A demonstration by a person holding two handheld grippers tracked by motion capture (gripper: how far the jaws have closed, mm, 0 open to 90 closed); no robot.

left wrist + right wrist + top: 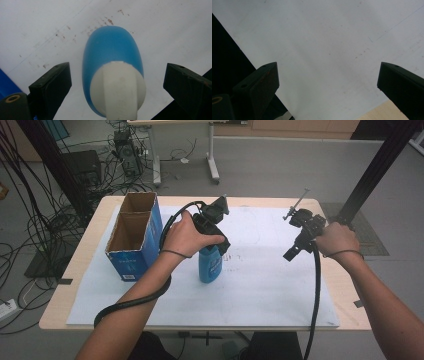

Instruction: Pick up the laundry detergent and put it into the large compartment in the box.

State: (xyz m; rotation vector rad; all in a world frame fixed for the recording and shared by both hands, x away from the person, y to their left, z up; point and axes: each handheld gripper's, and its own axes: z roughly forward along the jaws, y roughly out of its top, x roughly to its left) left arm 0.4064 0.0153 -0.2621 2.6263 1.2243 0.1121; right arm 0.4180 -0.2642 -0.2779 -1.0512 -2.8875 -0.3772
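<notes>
The desk (75, 290) carries a white sheet (260, 290) with bare room around the right tongs (328, 82) — spread wide near its edge. A blue carton (135, 237) stands left. The blue bottle (112, 57) stands upright mid-sheet — the left tongs (117, 85) spread astride its white cap (120, 87), not touching.

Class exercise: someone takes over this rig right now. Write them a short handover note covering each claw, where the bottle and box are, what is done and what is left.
Left claw: open, jaws either side of the white cap of the blue bottle, not touching it.
Right claw: open, holding nothing, over the white sheet at the table's right side.
Bottle: upright on the sheet, just right of the blue cardboard box, whose two compartments look empty.
Done: left claw lined up over the cap.
Left: close on the bottle, lift it; probably into the box.
</notes>
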